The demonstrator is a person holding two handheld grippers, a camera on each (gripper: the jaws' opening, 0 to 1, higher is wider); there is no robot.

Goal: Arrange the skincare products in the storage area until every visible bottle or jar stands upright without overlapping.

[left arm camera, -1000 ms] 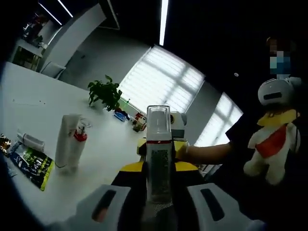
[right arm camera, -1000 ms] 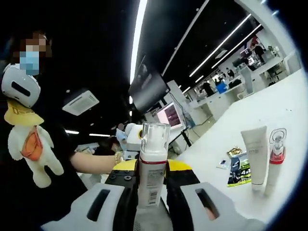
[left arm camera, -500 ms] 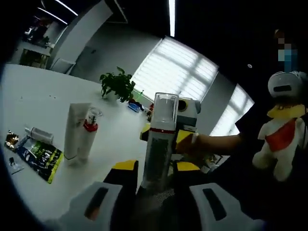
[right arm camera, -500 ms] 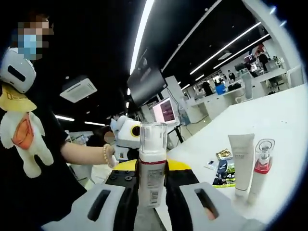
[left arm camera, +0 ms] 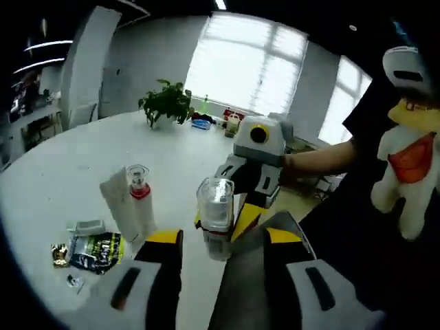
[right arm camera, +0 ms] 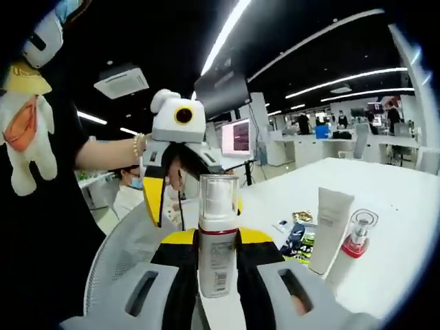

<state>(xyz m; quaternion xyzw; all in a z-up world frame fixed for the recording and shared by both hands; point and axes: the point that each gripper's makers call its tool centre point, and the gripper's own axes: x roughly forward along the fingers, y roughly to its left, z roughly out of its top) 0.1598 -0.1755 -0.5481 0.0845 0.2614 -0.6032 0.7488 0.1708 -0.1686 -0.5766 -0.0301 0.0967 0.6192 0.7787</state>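
The pump bottle (right arm camera: 218, 237) stands straight up in the right gripper view, its long side running up and down and its clear cap on top. A red ring sits under the cap, and a white label with a barcode faces the camera, but the small print is too tiny to read. The right gripper (right arm camera: 218, 275) has its two jaws clamped on the lower part of the bottle, one on each side. In the left gripper view the same bottle (left arm camera: 216, 216) is seen from above, held over the near edge of the white table (left arm camera: 62, 172). The left gripper (left arm camera: 214, 275) has its jaws apart and holds nothing, with the bottle just beyond them. The left gripper (right arm camera: 177, 161) also shows in the right gripper view, behind the bottle, with its yellow jaws spread wide. To the right on the table stand a white tube (right arm camera: 328, 221) and, just beside it, a clear bottle with a red collar (right arm camera: 352, 246), both upright. Near them lies a dark packet (right arm camera: 298, 242) with green print that cannot be read. Far off on the table sits a green plant (left arm camera: 167, 102).
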